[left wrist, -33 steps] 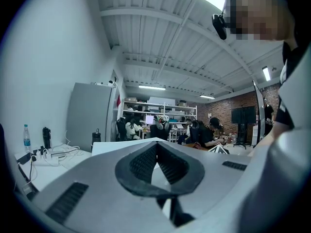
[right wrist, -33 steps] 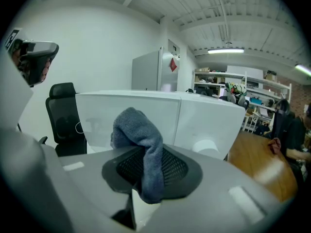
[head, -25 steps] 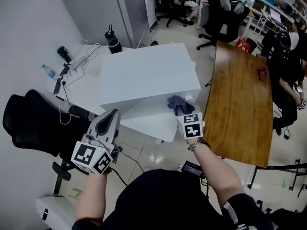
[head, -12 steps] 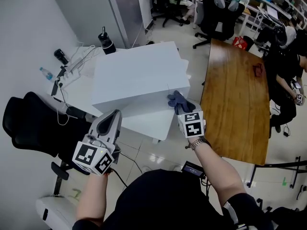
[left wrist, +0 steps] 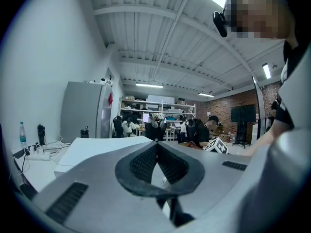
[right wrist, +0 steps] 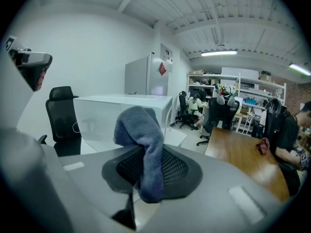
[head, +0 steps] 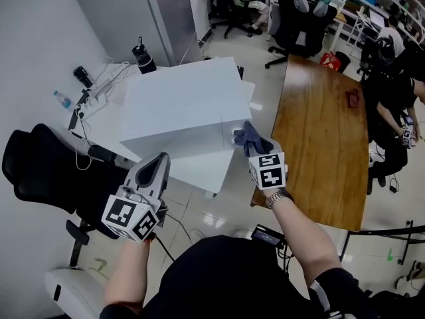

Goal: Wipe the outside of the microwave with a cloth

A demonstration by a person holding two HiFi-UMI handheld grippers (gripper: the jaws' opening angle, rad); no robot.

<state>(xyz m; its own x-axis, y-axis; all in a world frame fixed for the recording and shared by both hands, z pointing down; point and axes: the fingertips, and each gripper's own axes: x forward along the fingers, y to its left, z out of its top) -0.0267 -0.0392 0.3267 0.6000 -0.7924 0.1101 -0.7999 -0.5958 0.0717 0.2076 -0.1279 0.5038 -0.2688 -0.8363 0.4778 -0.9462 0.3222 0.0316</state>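
The white microwave [head: 179, 102] stands on a white table [head: 199, 173]; it also shows in the left gripper view as the microwave [left wrist: 104, 148] and in the right gripper view as the microwave [right wrist: 119, 111]. My right gripper [head: 252, 146] is shut on a blue-grey cloth [head: 250, 137] and hangs just off the microwave's near right corner; whether the cloth touches it I cannot tell. The cloth [right wrist: 142, 135] drapes over the right gripper [right wrist: 146, 166] pads. My left gripper [head: 156, 166] is shut and empty, in front of the table's near edge; the left gripper [left wrist: 156, 149] points about level at the microwave.
A long wooden table [head: 319, 131] lies right of the microwave, with a red object [head: 352, 98] on it. A black chair [head: 40, 171] is at the left. A power strip with cables [head: 93, 100], a water bottle [head: 62, 100] and a black flask [head: 141, 55] are behind. People sit at desks beyond.
Both grippers have drifted rightward relative to the microwave. The cloth, earlier in front of the microwave's near face, now sits by its near right corner. Jaws unchanged.
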